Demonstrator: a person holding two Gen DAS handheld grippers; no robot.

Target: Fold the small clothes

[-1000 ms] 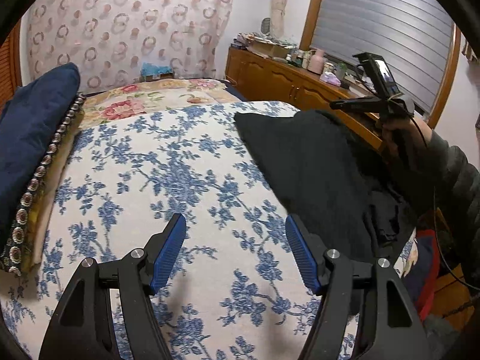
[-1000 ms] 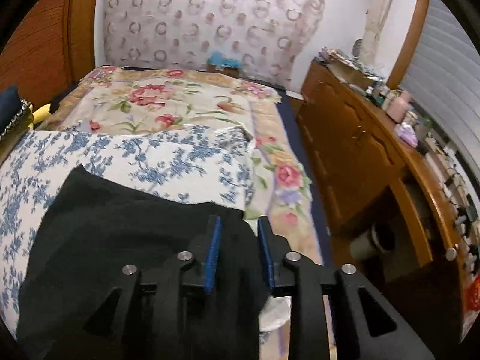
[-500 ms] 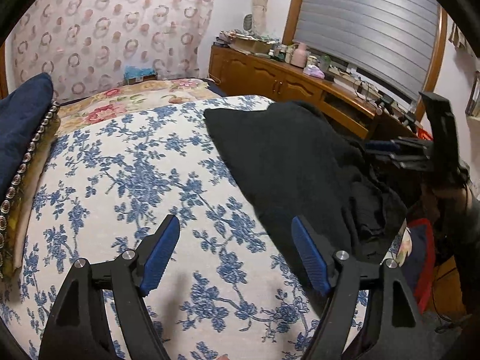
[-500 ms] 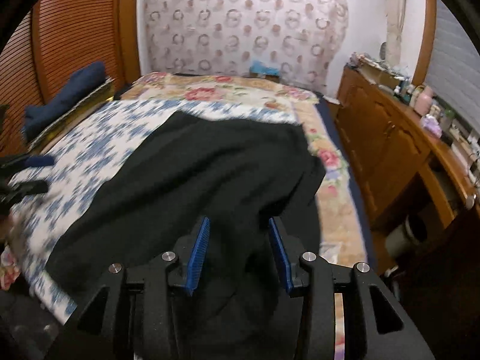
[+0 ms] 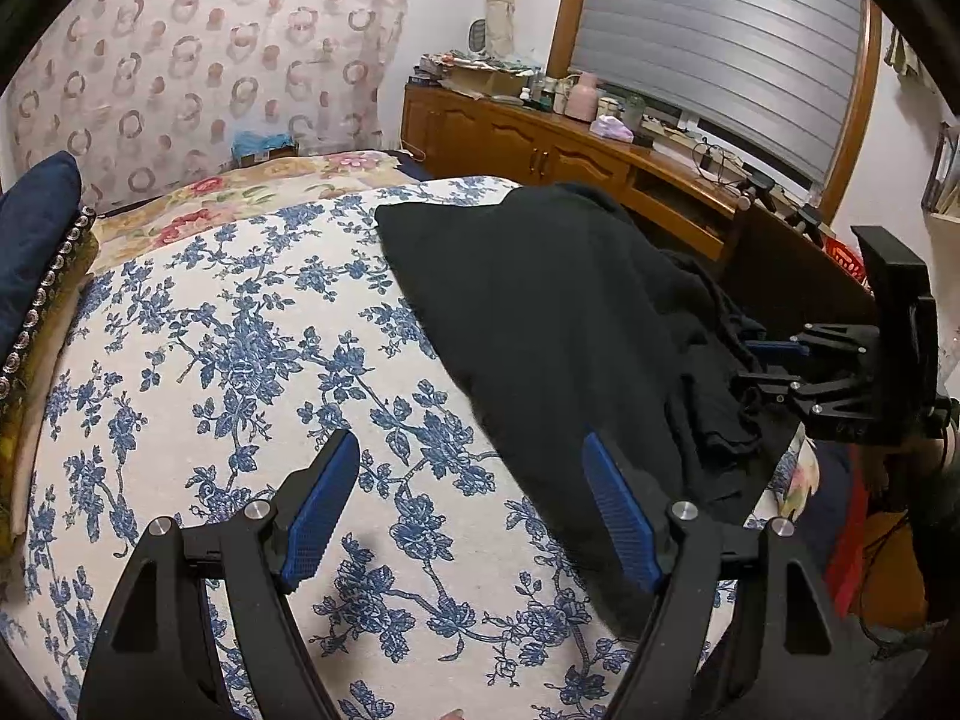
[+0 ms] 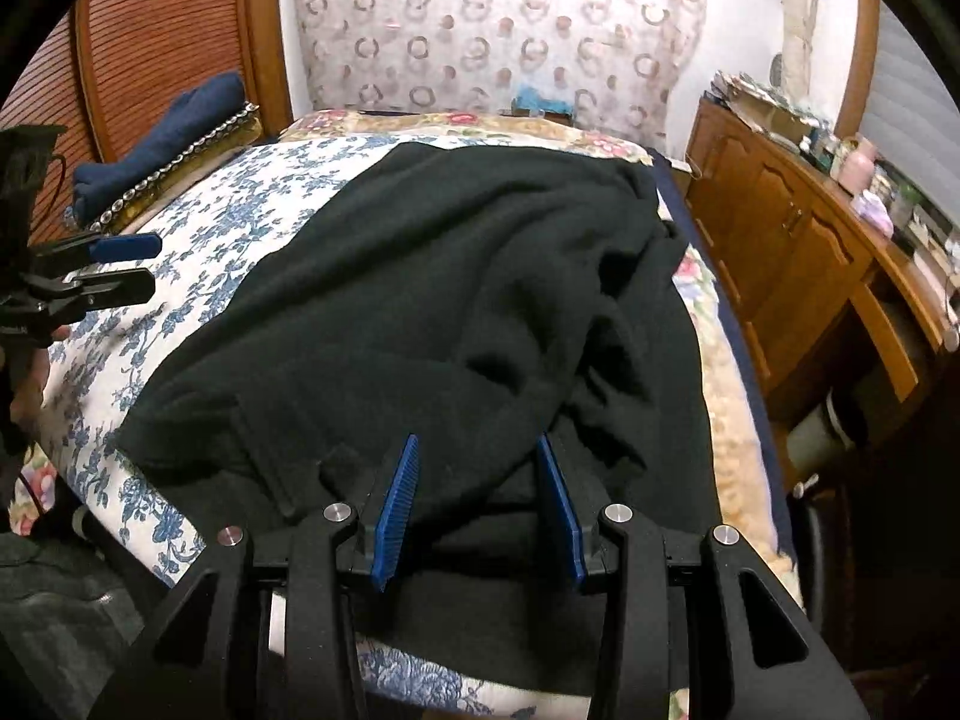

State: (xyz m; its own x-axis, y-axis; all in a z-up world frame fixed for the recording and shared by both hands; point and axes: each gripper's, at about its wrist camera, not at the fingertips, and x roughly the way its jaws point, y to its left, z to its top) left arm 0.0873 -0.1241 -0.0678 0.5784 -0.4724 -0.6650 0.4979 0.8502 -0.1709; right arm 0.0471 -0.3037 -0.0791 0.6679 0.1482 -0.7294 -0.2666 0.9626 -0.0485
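Black garment (image 6: 420,300) lies rumpled across the right half of the bed (image 5: 240,360), on the blue-flowered cover, one edge hanging over the near side. Wooden sideboard (image 6: 780,252) runs along the wall beside the bed; navy pillow (image 5: 30,240) at the left edge. Left tool (image 5: 471,504) hovers over bare cover, jaws wide apart, empty; right tool (image 6: 477,498) sits over the garment's near edge, jaws apart, gripping nothing.
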